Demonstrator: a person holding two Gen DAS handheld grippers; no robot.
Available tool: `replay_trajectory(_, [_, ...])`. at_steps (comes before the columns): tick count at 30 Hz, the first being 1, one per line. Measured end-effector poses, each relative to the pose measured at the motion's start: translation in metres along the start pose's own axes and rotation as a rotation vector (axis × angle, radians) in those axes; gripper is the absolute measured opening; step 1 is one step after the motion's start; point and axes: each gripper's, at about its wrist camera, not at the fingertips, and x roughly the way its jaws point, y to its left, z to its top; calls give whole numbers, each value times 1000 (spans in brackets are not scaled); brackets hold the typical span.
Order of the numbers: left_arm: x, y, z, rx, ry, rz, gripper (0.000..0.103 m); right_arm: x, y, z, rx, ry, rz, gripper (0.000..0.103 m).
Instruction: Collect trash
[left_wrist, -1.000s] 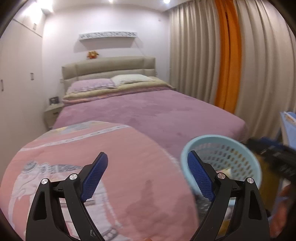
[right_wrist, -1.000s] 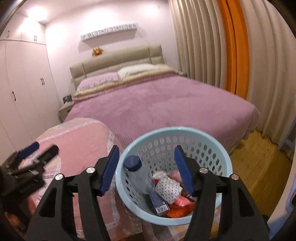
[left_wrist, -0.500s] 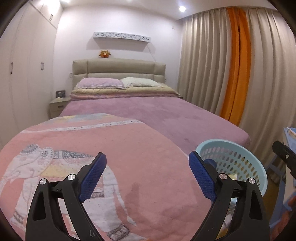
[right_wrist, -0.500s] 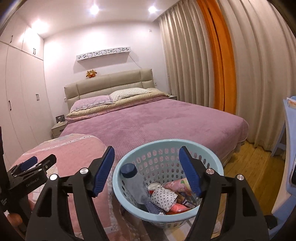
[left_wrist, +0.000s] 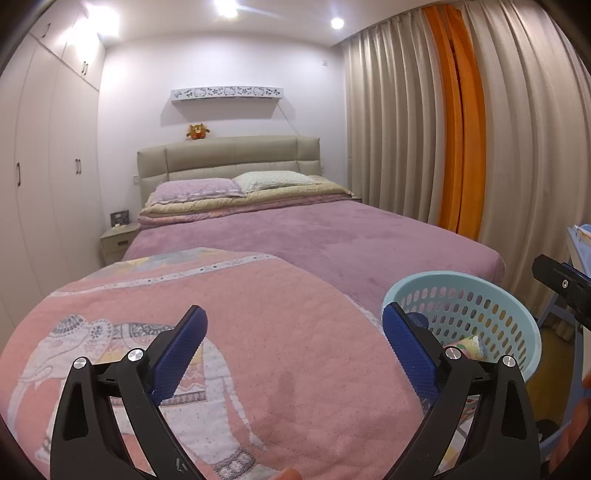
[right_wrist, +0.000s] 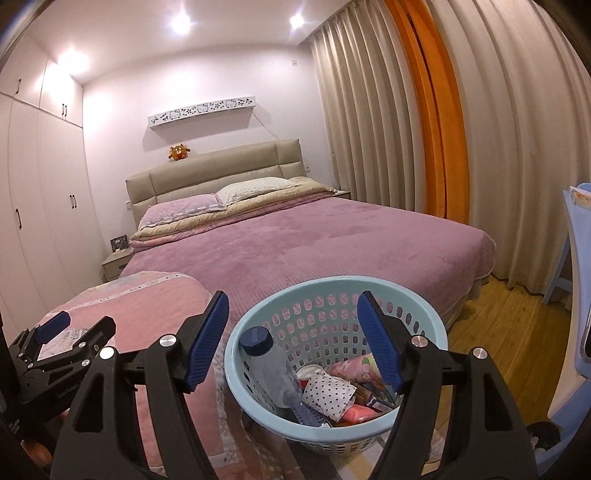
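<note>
A light blue perforated basket (right_wrist: 332, 291) stands at the foot of the bed, also in the left wrist view (left_wrist: 491, 291). It holds trash: a clear bottle with a dark blue cap (right_wrist: 271, 360), a white dotted wrapper (right_wrist: 327, 393), and pink and orange packets (right_wrist: 354, 371). My right gripper (right_wrist: 293, 341) is open and empty, above the basket's near side. My left gripper (left_wrist: 293, 345) is open and empty over a pink elephant-print quilt (left_wrist: 258, 332), left of the basket. It also shows in the right wrist view (right_wrist: 74, 332).
A large bed with a purple cover (right_wrist: 314, 243) fills the middle. Beige and orange curtains (right_wrist: 436, 122) hang on the right. A white wardrobe (left_wrist: 37, 184) and a nightstand (left_wrist: 116, 240) stand on the left. A blue chair (right_wrist: 570, 258) stands on the wooden floor (right_wrist: 498, 317) at right.
Both grippers have tilted upward and drawn back, so more wall and ceiling show. The basket now sits lower in both views. Both grippers stay open and empty.
</note>
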Motion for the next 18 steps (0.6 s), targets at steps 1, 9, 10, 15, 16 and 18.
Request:
replay_trajectory(1, [1,0,0,0,-1,3,94,0,2,0,-4,2,0,68])
replay_trajectory(9, [1,0,-1,2,0,1,95,-3,11,-1,-47,5,13,68])
replay_trajectory(10, [1,0,-1,3,0,1,95,-3,12,-1,-50,5,14,68])
replay_trajectory(15, [1,0,-1,5,2,-4,95,-1,12,-2,-52,11,14,68])
replay_trajectory(16, [1,0,-1,4,3,-5,95,0,12,-1,-53,13,13,68])
replay_trajectory(18, [1,0,-1,5,5,-8,96,1,11,-1,-50,17,10,68])
